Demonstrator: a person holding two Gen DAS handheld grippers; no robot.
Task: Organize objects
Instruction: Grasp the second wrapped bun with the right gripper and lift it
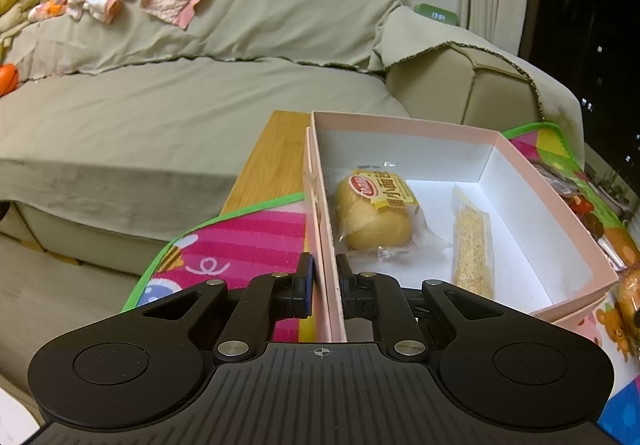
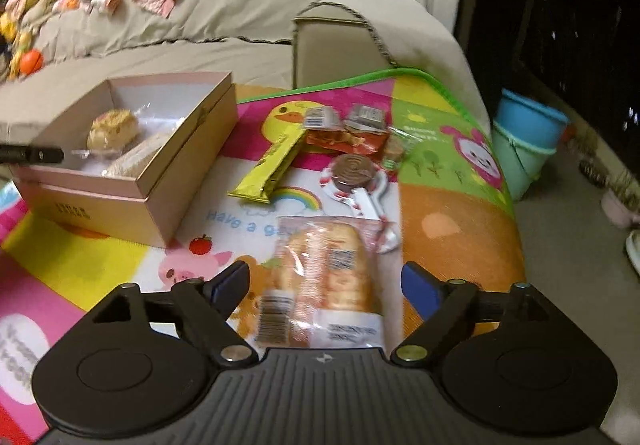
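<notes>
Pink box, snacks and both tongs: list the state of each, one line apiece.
Pink box: open, no lid on it.
Round bun: wrapped, lying inside the box.
Crispy bar: wrapped, lying inside the box beside the bun.
Left tongs: shut on the box's near wall.
Right tongs: open, nothing gripped.
Bread packet: sealed, flat on the mat, between the open right tongs.
Yellow bar: on the mat, outside the box.

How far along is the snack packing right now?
Done: a yellow-labelled wrapped bun and clear-wrapped cereal bar lie in the pink cardboard box. In hand: left gripper clamps the box wall; right gripper open over a clear-bagged bread. Left: yellow bar, round chocolate lollipop, small packets.
</notes>
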